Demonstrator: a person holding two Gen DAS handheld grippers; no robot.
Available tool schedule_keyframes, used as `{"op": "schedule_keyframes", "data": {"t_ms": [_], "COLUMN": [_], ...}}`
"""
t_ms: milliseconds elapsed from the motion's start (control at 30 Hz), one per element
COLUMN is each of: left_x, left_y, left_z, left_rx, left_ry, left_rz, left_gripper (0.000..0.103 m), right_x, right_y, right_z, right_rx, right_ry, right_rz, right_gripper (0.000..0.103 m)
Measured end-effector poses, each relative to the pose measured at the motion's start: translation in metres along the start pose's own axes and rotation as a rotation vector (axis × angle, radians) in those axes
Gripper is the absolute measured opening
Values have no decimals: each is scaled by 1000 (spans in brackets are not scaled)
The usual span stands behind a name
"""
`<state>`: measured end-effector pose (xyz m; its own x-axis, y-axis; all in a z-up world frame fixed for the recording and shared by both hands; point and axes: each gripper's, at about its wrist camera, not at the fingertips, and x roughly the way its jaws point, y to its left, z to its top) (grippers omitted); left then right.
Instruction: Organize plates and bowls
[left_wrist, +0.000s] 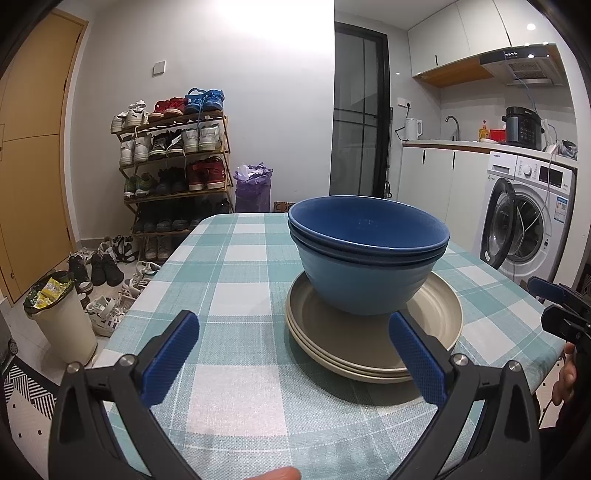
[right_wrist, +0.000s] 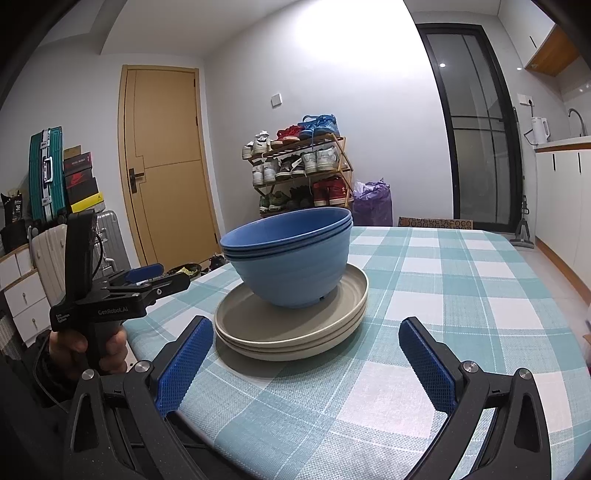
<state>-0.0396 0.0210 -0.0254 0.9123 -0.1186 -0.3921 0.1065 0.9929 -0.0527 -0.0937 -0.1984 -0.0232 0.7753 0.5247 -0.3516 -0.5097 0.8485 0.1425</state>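
While the nested blue bowls (left_wrist: 369, 254) sit on the stacked beige plates (left_wrist: 373, 332) near the middle of the checked counter (left_wrist: 236, 280), both the left gripper (left_wrist: 293, 354) and the right gripper (right_wrist: 306, 360) hover just short of the stack, fingers spread wide and grasping nothing. If the stack needs moving, grip the lowest plate's rim from opposite sides and lift level, since the bowls appear slightly off-centre and could slide.

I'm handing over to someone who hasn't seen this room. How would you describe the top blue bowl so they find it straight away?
Start at the table with the teal and white checked cloth. On it stands one pile: beige plates at the bottom, blue bowls nested on them. The top blue bowl is the innermost one, the only bowl whose inside shows; of the others only rims or outer wall can be seen.
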Motion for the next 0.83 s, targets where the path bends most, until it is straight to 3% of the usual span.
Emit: {"op": "schedule_keyframes", "data": {"t_ms": [833], "left_x": [0], "left_y": [3], "left_z": [-3], "left_rx": [-15], "left_ry": [3], "left_rz": [-13], "left_gripper": [103], "right_x": [17], "right_y": [-2], "right_z": [-6], "right_rx": [9], "right_ry": [35], "right_rz": [-15], "right_gripper": [102]}}
